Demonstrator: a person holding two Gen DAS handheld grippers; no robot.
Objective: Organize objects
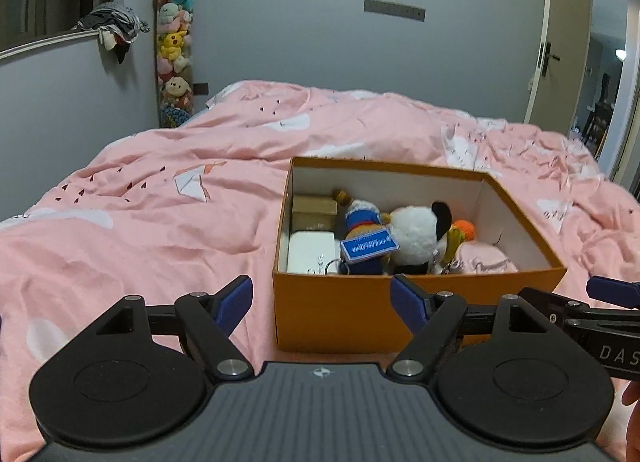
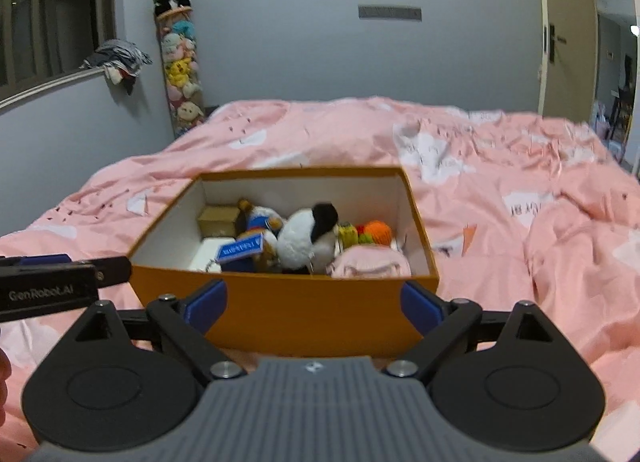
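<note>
An open orange box (image 1: 340, 310) (image 2: 288, 310) sits on the pink bed. Inside lie a panda plush (image 1: 416, 234) (image 2: 308, 238), a small doll with a blue tag (image 1: 366, 238) (image 2: 252, 238), a white case (image 1: 312, 252), brown cartons (image 1: 314, 210) (image 2: 218, 218), an orange knitted toy (image 1: 464, 230) (image 2: 378, 232) and a pink pouch (image 1: 484, 260) (image 2: 370, 264). My left gripper (image 1: 322, 298) is open and empty in front of the box's near wall. My right gripper (image 2: 314, 302) is open and empty, also just before the near wall. Each gripper shows at the edge of the other's view.
The pink duvet (image 1: 160, 202) (image 2: 520, 190) covers the bed around the box. A tall column of plush toys (image 1: 174, 50) (image 2: 180, 58) stands in the far corner. Clothes (image 1: 114, 22) lie on a sill at left. A door (image 1: 560, 42) stands open at right.
</note>
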